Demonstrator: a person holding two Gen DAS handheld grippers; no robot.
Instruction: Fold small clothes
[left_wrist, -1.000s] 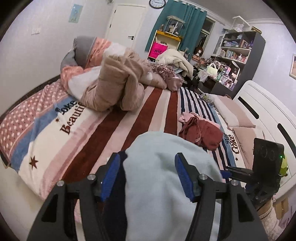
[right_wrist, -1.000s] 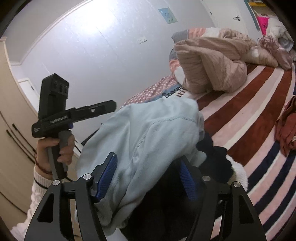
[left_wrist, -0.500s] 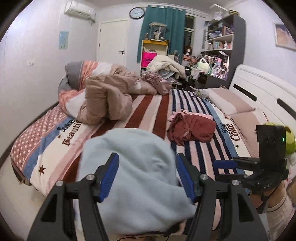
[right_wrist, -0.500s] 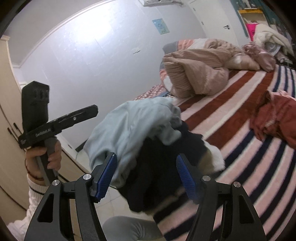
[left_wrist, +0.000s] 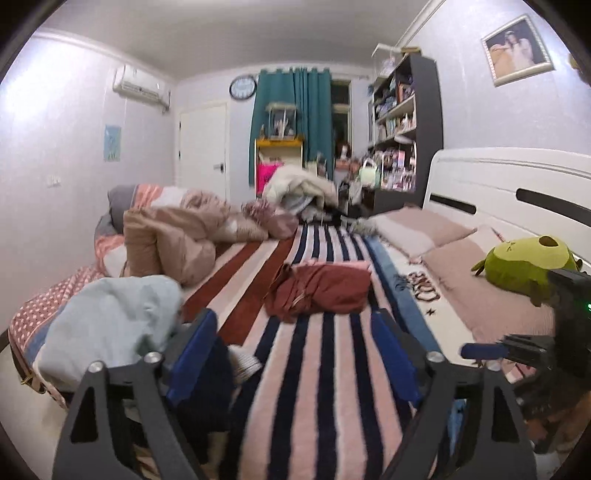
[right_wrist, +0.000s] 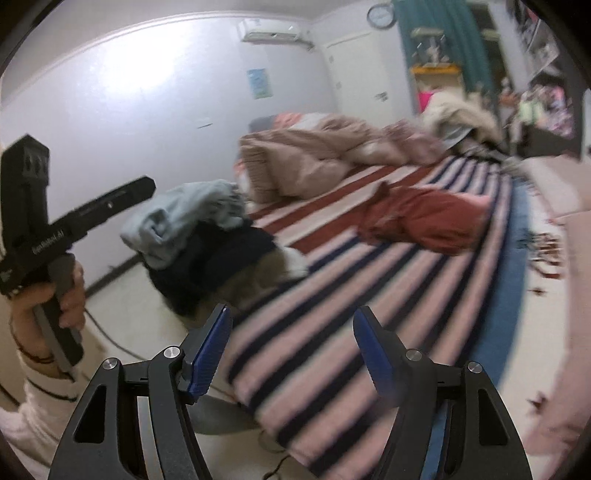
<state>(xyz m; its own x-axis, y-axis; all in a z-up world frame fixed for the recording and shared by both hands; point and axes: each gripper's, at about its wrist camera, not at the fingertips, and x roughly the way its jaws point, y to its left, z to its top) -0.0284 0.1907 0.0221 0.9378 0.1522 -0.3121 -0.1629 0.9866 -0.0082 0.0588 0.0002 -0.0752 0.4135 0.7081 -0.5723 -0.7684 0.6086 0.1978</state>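
Both hand-held grippers empty, clothes lying on the bed.

Left hand-held gripper (left_wrist: 293, 345) wide open, holding nothing; light-blue soft garment (left_wrist: 110, 321) heaped on dark navy cloth (right_wrist: 218, 258) at the near-left edge of the striped pink-and-navy bedspread (left_wrist: 325, 387). Crumpled dark-red garment (left_wrist: 321, 291) mid-bedspread, beyond the fingers. Right hand-held gripper (right_wrist: 291, 350) also wide open, empty. Best approach: pinch one hem, drag flat onto bare stripes before folding.

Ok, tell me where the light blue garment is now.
The light blue garment lies atop dark clothes at the bed's near left edge, left of the red garment.
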